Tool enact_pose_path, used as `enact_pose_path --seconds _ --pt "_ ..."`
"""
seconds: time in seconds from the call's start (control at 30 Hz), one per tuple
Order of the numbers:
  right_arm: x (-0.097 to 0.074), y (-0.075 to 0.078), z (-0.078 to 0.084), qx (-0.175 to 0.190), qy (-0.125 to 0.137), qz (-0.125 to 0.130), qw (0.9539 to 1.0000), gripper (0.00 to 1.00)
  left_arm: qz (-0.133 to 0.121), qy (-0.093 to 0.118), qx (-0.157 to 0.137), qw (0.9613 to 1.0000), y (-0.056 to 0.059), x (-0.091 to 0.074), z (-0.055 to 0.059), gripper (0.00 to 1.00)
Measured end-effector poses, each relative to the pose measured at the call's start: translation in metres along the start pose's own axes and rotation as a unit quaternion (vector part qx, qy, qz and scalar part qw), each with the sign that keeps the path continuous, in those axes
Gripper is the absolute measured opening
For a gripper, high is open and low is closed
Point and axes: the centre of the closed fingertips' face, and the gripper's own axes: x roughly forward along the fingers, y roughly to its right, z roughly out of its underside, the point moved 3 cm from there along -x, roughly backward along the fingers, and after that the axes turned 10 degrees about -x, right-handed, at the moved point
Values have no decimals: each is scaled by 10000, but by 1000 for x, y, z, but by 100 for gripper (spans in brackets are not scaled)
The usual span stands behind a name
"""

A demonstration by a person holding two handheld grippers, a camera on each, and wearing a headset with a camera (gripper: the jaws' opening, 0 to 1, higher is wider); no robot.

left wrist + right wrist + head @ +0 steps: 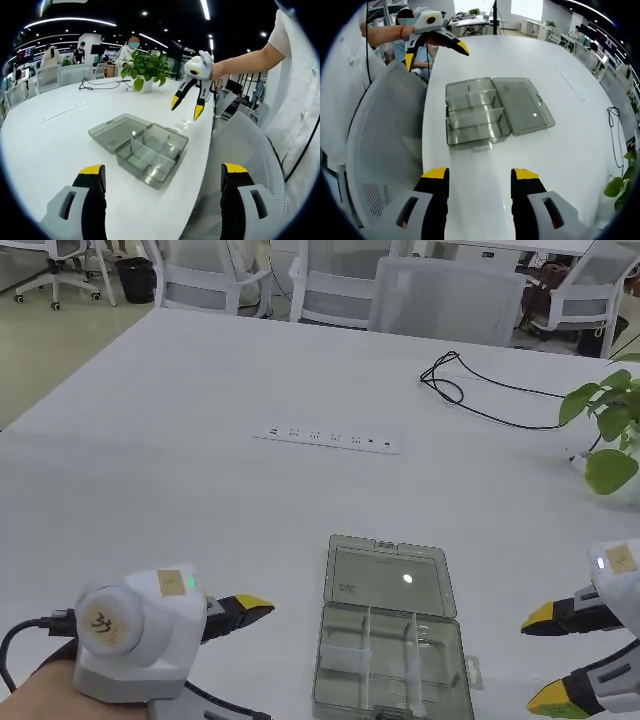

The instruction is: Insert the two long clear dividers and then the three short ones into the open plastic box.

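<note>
The open plastic box lies near the table's front edge, its flat lid folded back on the far side. Clear dividers stand inside the base and split it into compartments. My left gripper hovers to the left of the box and is open, holding nothing. To the right of the box is my right gripper, also open and holding nothing. The left gripper view has the box beyond its own gripper and the right gripper above the table edge. The right gripper view looks past its own gripper at the box and the left gripper.
A white power strip lies mid-table, and a black cable loops at the far right. A potted plant stands at the right edge. Chairs line the far side. A grey mesh chair is close by the table's front edge.
</note>
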Motion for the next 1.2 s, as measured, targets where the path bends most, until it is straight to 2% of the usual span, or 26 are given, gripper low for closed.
enact_pose_path --seconds 0.2,0.3,0.5,0.87,1.13,1.2 --pt "7 -2 26 -112 -340 -121 9993 51 -4 -13 -14 10000 -1 0 1 98" --pt "12 -4 41 -279 -619 -217 9975 50 -1 -24 -20 10000 -1 0 1 98" --pt "21 -4 58 -363 -821 -293 9955 49 1 -41 -45 10000 -2 0 2 98" --pt "35 -1 81 -656 -1228 -371 9896 45 -11 -83 -69 9999 -4 -1 3 97" --pt "38 0 89 -873 -1403 -366 9856 42 -2 -62 -106 9999 -5 0 1 96" --pt "37 1 89 -845 -1401 -353 9859 41 3 -73 -108 9999 -5 0 2 96"
